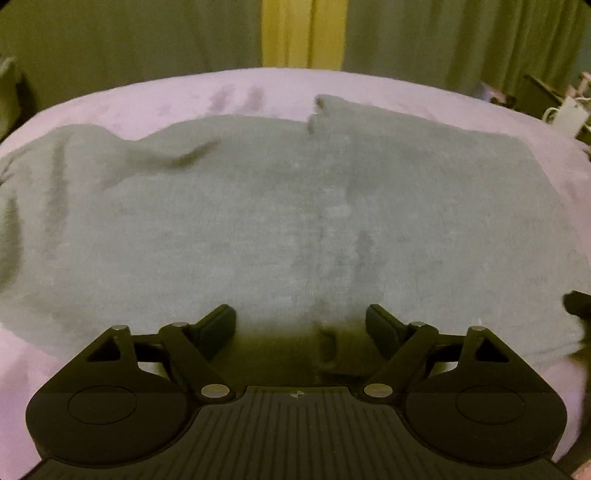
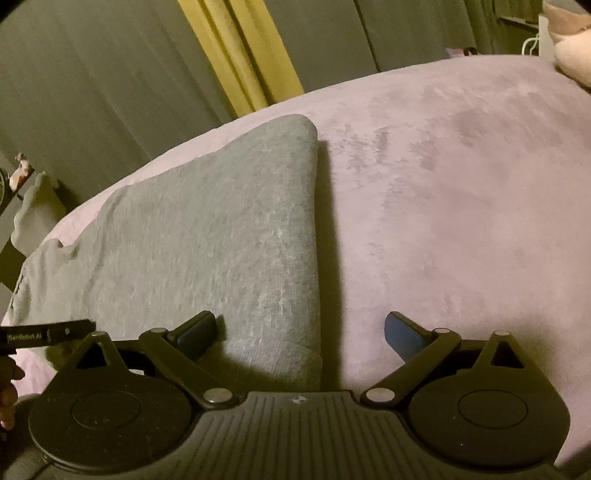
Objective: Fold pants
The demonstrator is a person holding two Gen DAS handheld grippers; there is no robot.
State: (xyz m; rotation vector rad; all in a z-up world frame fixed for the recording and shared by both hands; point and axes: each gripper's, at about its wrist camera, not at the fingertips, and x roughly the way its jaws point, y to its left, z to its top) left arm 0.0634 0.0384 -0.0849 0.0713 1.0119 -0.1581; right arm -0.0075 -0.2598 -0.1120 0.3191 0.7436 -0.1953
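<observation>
Grey pants (image 1: 258, 221) lie spread flat on a pale pink bed cover (image 1: 258, 88), folded lengthwise. My left gripper (image 1: 301, 325) is open and empty, just above the near edge of the pants. In the right wrist view the pants (image 2: 207, 236) run to the left, with a folded right edge. My right gripper (image 2: 301, 332) is open and empty, straddling that edge near the front; its left finger (image 2: 195, 332) is over the cloth and its right finger (image 2: 404, 339) over the bed cover (image 2: 461, 203).
Grey-green curtains (image 1: 129, 48) with a yellow strip (image 1: 301, 33) hang behind the bed. Furniture and white items (image 1: 565, 110) stand at the far right. A pink pillow (image 2: 572, 55) lies at the bed's top right. The other gripper's edge (image 2: 48, 334) shows at the left.
</observation>
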